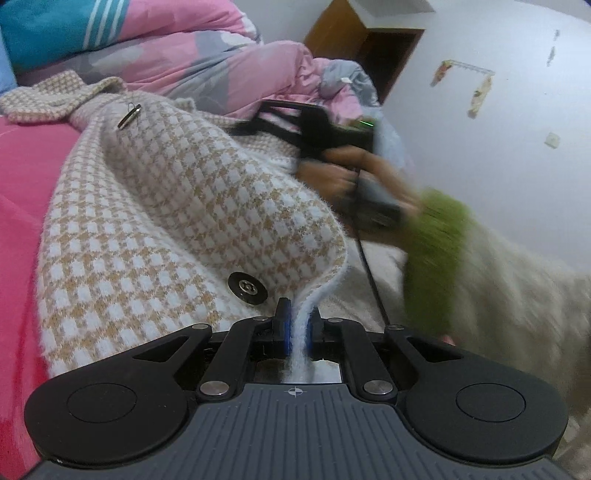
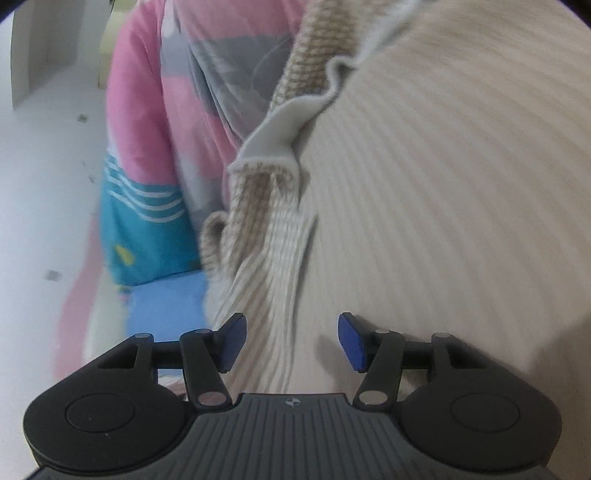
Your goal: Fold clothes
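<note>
A beige-and-white houndstooth jacket (image 1: 166, 206) with a round metal snap (image 1: 247, 288) lies over a pink bedspread (image 1: 22, 192). My left gripper (image 1: 299, 314) is shut on the jacket's white hem edge, which is pinched between the blue pads. My right gripper (image 1: 280, 118), blurred, is at the jacket's far side, held by a hand (image 1: 332, 177) in a green sleeve (image 1: 436, 251). In the right wrist view the right gripper (image 2: 291, 339) stands open above ribbed cream fabric (image 2: 273, 251); its pads touch nothing. The jacket (image 2: 295, 81) and its white lining (image 2: 280, 133) lie beyond.
A pink and grey duvet (image 1: 207, 48) and a teal pillow (image 1: 48, 29) are heaped behind the jacket. Ribbed beige bedding (image 2: 443, 184) spreads out to the right. A white wall (image 1: 498, 155) and a wooden cabinet (image 1: 362, 40) stand beyond the bed.
</note>
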`<state>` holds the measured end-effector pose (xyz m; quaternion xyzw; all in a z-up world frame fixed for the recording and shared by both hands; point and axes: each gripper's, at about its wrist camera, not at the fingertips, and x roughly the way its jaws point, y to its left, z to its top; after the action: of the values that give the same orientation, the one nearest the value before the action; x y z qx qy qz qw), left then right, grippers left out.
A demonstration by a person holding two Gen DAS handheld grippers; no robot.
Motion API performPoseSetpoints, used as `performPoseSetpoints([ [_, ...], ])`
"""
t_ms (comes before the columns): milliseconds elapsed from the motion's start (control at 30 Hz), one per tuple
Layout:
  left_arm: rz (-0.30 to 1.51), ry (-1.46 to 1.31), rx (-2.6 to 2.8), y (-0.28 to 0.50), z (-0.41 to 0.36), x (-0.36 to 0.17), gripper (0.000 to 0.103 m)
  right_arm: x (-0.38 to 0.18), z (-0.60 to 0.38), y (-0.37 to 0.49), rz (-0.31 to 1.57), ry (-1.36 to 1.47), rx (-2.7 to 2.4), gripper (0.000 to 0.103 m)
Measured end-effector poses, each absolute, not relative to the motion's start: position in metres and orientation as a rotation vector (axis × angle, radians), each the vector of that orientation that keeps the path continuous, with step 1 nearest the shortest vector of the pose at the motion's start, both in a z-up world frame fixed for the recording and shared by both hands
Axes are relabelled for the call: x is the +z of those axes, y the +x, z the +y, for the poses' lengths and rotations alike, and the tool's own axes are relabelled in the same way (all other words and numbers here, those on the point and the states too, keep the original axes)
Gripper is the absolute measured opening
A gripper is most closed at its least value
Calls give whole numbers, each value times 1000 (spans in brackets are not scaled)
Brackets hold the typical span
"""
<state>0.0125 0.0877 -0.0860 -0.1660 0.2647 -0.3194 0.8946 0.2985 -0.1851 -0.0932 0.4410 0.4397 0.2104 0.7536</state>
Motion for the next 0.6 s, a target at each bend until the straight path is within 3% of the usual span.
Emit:
performPoseSetpoints([
  [167, 519, -351, -716, 15, 92, -94, 8, -94, -150, 348, 944, 813, 447, 47],
  [300, 498, -340, -741, 15, 92, -96, 8, -95, -132, 360, 932, 718, 475, 8],
  [433, 480, -278, -764, 14, 85, -90, 7, -69, -133, 356, 834, 600, 537, 4],
  [600, 526, -250, -779, 27, 72, -78, 7, 1, -142, 354, 604, 341, 536, 4],
])
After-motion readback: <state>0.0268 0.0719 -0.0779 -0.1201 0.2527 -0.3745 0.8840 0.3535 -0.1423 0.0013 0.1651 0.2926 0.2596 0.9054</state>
